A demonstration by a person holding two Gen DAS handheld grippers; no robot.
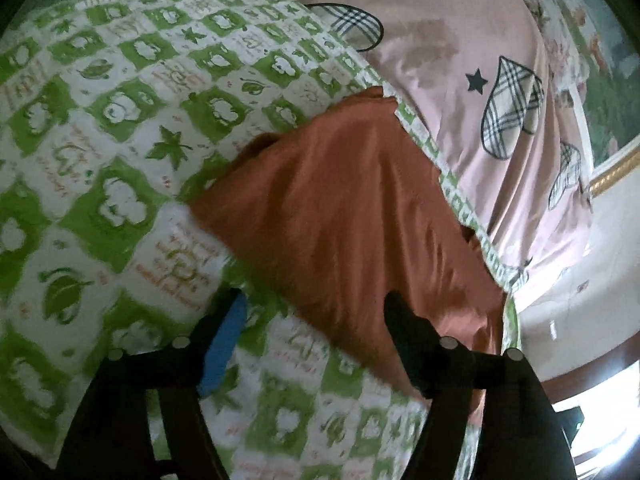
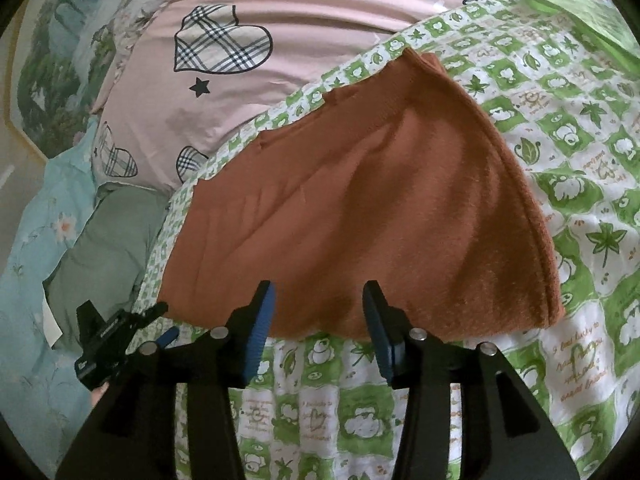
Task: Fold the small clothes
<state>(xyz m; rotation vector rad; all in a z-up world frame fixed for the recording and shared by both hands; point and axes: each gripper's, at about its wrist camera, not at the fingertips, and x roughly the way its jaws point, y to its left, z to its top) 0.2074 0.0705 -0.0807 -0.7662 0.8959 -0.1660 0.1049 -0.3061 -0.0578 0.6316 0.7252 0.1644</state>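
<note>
A rust-orange garment lies flat and folded on a green-and-white patterned quilt. In the left wrist view my left gripper stands open at the garment's near edge. Its right finger is over the cloth, and its blue-padded left finger is over the quilt. In the right wrist view my right gripper is open too, its blue pads straddling the garment's near hem. Neither gripper pinches the cloth.
A pink sheet with plaid hearts lies beyond the quilt. A grey-green cloth and light blue floral fabric lie at the left. A gold-framed picture is at the far right. A black gripper body shows at lower left.
</note>
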